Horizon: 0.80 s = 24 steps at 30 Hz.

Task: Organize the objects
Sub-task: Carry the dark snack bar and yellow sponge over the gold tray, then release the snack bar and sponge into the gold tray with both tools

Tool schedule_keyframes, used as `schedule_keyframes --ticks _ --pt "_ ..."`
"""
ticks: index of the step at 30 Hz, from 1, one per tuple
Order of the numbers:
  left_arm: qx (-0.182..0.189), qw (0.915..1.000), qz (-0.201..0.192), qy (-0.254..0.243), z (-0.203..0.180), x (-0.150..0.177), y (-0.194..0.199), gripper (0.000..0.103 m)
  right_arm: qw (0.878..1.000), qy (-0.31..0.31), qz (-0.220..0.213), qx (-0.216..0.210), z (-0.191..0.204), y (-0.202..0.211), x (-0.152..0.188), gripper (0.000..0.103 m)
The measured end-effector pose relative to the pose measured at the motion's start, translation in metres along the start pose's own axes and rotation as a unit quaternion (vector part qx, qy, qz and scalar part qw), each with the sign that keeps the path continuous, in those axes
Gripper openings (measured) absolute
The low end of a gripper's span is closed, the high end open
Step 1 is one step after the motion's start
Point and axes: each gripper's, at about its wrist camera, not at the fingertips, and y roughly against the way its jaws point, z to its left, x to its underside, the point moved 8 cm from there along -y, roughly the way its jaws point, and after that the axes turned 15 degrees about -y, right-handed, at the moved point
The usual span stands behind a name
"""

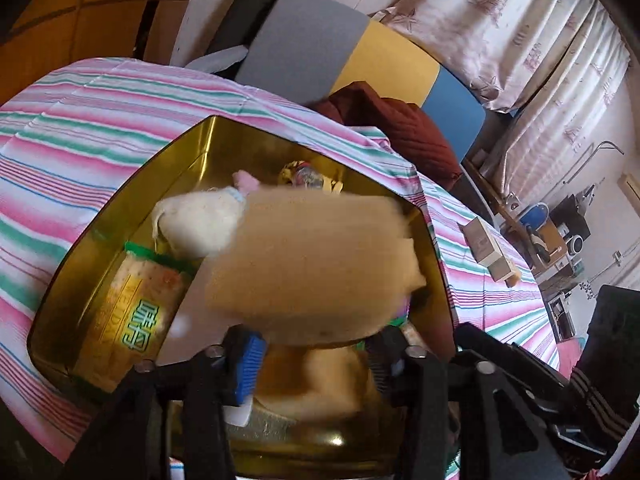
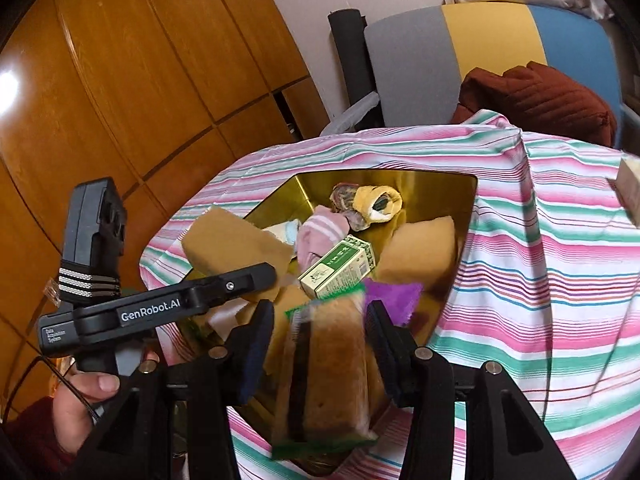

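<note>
Two grippers hang over a gold tin set on the striped cloth. The left gripper has its fingers spread, and a tan cloth bag sits blurred just ahead of them; whether the pads touch it I cannot tell. A white pouch lies against the bag's left end, above a green-edged cracker packet resting in the tin. The right gripper has its fingers apart too, with a packet of brown biscuits standing between them, seemingly free of either pad. Beyond it in the tin lie a small green and cream box, a purple rag, a pink sock and a yellow roll. A maroon quilted cushion sits behind the table.
</note>
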Motion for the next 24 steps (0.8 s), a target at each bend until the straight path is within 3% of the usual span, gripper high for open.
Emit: schedule_keyframes --ticks 4,9,14,24 --pt "-0.008 0.9999 -0.006 0.009 0.001 -0.002 0.009 0.055 1.0 0.02 -0.012 0.008 0.005 0.004 0.002 0.06" --pt "-0.013 0.9981 -0.05 0.035 0.009 -0.012 0.03 0.056 1.0 0.021 -0.012 0.005 0.004 0.01 0.004 0.06" --pt "-0.042 0.9948 -0.079 0.049 0.022 -0.015 0.047 0.056 1.0 0.017 -0.008 0.006 0.0 0.009 0.009 0.06" --pt "-0.04 0.9948 -0.075 0.055 0.018 -0.013 0.043 0.057 1.0 0.006 -0.013 0.009 -0.008 0.012 0.01 0.065"
